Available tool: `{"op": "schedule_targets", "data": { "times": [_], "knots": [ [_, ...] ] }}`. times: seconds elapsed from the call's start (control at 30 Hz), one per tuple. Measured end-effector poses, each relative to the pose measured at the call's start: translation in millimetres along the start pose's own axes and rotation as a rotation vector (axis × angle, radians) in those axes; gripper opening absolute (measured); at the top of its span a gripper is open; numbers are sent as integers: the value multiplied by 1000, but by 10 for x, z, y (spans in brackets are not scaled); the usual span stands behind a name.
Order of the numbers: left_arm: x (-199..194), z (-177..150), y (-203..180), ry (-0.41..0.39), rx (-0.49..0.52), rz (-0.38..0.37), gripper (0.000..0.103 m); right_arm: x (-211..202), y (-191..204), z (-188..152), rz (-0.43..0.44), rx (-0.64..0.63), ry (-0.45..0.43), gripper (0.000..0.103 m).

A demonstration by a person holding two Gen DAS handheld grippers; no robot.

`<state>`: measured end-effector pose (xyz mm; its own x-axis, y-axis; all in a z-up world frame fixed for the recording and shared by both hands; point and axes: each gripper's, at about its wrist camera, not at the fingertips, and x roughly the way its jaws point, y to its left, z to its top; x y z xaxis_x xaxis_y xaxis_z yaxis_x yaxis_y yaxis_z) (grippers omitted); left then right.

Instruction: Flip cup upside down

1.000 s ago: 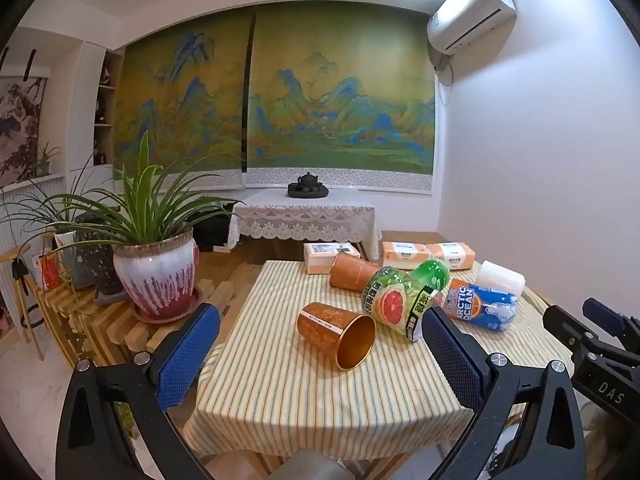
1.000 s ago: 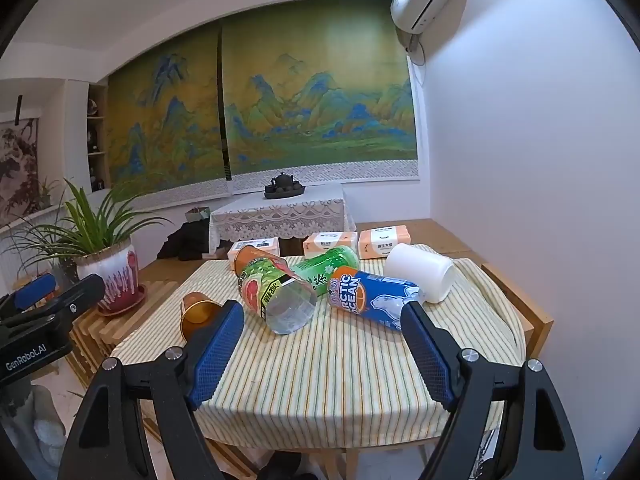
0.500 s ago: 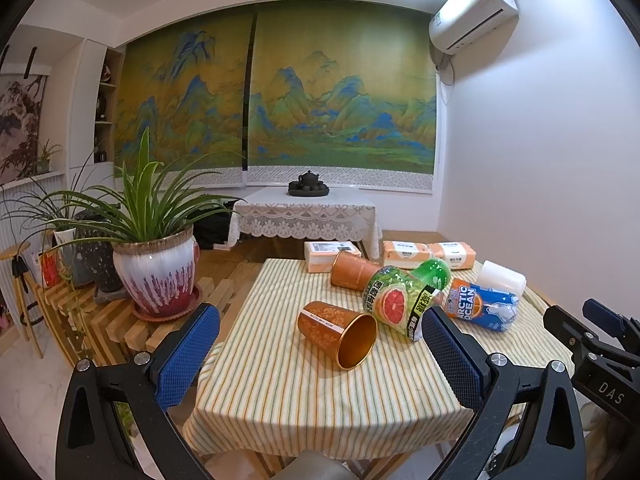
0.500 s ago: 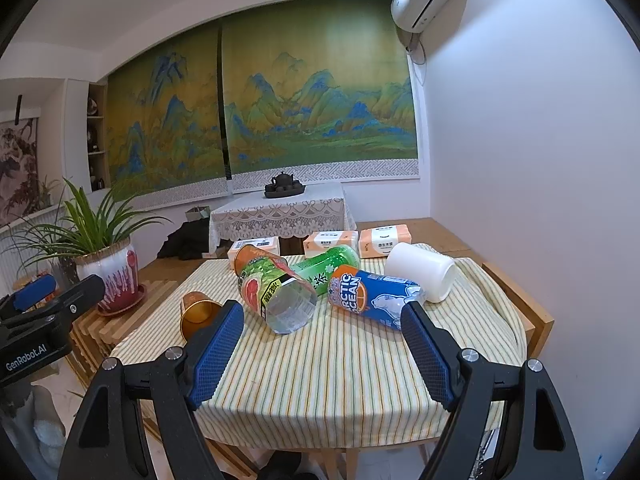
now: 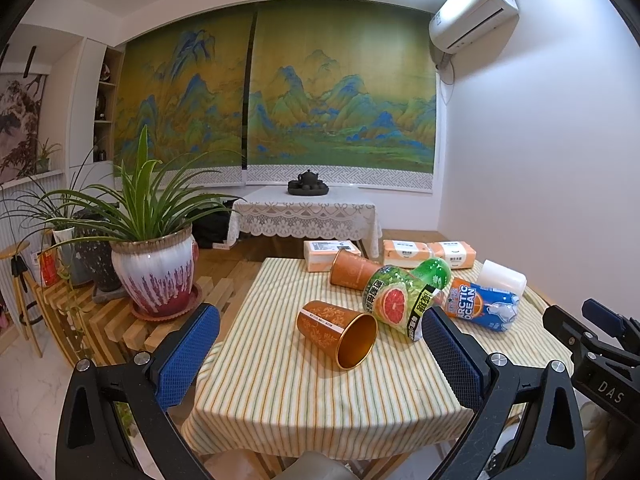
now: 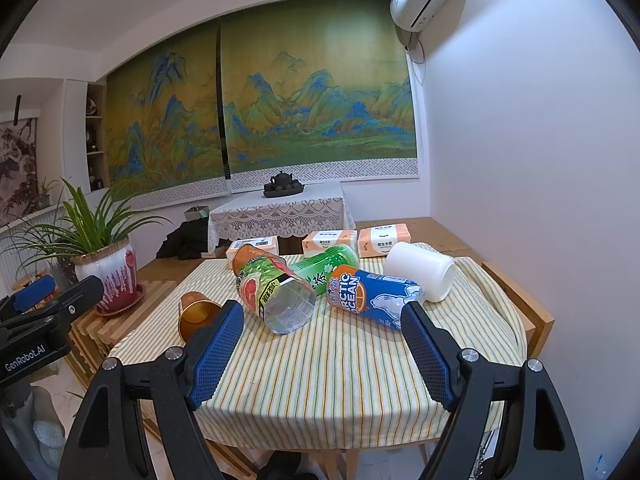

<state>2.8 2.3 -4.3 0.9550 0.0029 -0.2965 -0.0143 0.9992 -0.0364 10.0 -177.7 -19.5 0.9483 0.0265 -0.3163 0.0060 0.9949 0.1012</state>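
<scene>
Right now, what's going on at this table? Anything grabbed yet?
Nothing is grabbed. A person holds both grippers short of the striped table: the left gripper is open and faces the copper cup, which lies on its side with its mouth toward the camera. The right gripper is also open and empty, facing the toppled grapefruit bottle, Arctic Ocean can and white cup. The flip has not begun.

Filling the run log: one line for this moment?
left tongs: open, empty | right tongs: open, empty | copper cup: on side, untouched | flip: pending
</scene>
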Motion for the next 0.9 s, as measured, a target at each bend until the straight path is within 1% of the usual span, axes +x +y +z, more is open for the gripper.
{"op": "schedule_targets", "data": {
  "times": [0.9],
  "knots": [
    [41,22,9,5,0,-4,102,68,-20,2,-2,4,10,78]
  ]
}}
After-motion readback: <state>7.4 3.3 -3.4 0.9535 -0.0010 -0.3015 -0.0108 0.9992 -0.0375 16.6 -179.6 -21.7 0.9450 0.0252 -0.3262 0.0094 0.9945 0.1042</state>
